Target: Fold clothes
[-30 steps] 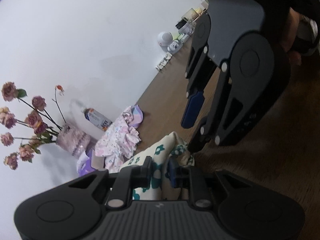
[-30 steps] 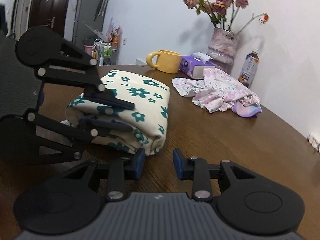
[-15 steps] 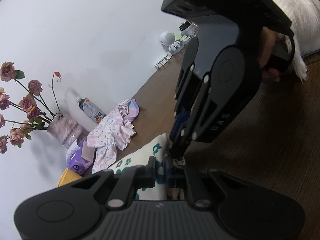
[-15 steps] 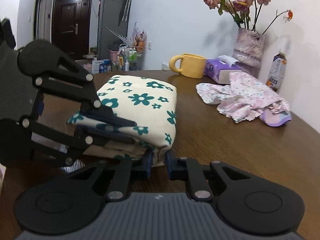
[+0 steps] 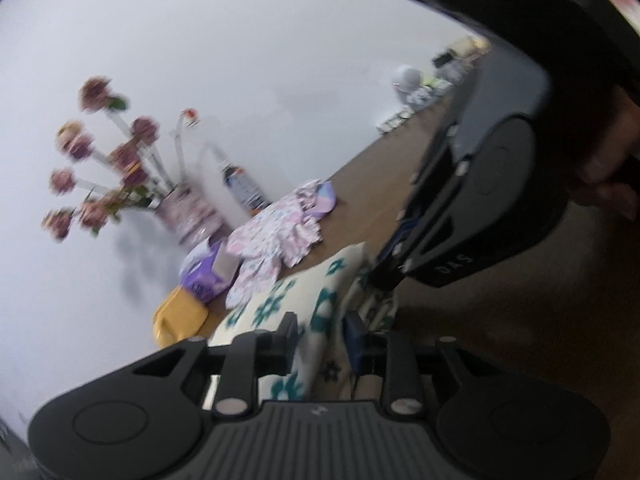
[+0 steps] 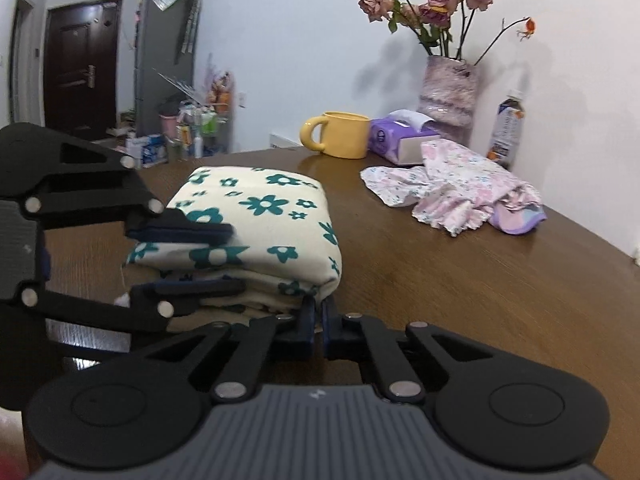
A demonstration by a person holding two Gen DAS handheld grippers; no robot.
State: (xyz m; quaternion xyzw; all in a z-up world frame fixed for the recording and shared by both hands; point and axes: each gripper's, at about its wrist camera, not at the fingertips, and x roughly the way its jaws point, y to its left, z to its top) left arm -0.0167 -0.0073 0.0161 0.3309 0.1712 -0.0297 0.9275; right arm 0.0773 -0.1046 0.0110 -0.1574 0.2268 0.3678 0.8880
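Folded cream cloth (image 6: 256, 224) with teal flowers lies on the brown table (image 6: 460, 280), directly ahead of both claws. The left claw (image 6: 200, 260) comes in from the side and is clamped on the folded stack, one finger on top and one under a lower layer; in its own view the cloth (image 5: 304, 320) fills the gap between its fingers. The right claw (image 6: 318, 316) is pinched together on the cloth's near bottom corner. Beyond and to the right of the right claw sits a crumpled pink garment (image 6: 452, 192). Farther back stand a yellow mug (image 6: 340, 134), a purple tissue pack (image 6: 396, 140), a vase of dried roses (image 6: 448, 92) and a bottle (image 6: 506, 128).
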